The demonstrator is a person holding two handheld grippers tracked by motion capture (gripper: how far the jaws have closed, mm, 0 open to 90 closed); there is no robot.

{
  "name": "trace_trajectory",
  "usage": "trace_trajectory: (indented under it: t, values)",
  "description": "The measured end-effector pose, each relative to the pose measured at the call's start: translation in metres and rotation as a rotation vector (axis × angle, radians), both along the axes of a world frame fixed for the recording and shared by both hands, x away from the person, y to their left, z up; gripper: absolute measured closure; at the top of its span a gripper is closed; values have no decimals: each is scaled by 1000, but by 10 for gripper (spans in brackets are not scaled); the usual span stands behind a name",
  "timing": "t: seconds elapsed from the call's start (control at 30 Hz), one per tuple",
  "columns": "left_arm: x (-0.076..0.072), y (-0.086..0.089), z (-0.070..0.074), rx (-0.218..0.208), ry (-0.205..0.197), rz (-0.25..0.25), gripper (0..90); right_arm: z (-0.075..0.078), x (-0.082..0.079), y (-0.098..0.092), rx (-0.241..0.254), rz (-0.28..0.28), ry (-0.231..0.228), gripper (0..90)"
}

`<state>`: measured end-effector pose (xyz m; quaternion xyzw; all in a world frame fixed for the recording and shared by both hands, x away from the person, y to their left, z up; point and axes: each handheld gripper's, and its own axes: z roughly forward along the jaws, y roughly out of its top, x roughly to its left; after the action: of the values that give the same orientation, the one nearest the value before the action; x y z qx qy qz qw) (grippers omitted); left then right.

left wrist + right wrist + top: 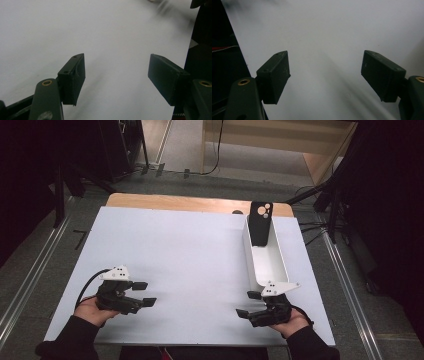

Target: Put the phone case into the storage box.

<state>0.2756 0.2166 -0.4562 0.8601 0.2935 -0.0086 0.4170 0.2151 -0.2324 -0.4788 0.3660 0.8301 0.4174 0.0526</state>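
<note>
Left hand-held gripper (145, 293) rests low over the white worktop (190, 255), jaws apart, nothing between them. Right hand-held gripper (247, 304) likewise stands open and empty, just beside the near end of the white tray (277, 265), where a black phone case (260, 222) leans against the far end.

The table (165, 250) has a white top with a bare wooden strip along its far edge, standing on grey floor (45, 265). A light wooden cabinet (280, 145) stands beyond it. Both sides of the room are dark, with black stands (330, 185) and cables (217, 155) on the floor.
</note>
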Motion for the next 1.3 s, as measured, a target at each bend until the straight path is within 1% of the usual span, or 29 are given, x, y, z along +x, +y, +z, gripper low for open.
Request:
trace_trajectory:
  t: [0.17,0.23,0.37,0.67,0.97,1.3]
  values:
    - [-1,0,0,-5,1,2,297,-1,-1,-7,6,-18,-4,214]
    - [-2,0,0,-5,2,0,297,-2,-1,-9,9,-32,1,214]
    - [-2,0,-1,-3,3,-1,297,-2,-1,-12,8,-37,5,214]
    - [-1,0,-1,-3,5,-8,297,-2,0,-12,9,-36,-4,214]
    - [-1,0,-1,1,7,-12,297,-2,0,-11,2,-33,4,214]
    - [-1,-1,-1,1,7,-16,297,-3,0,-12,-3,-33,2,214]
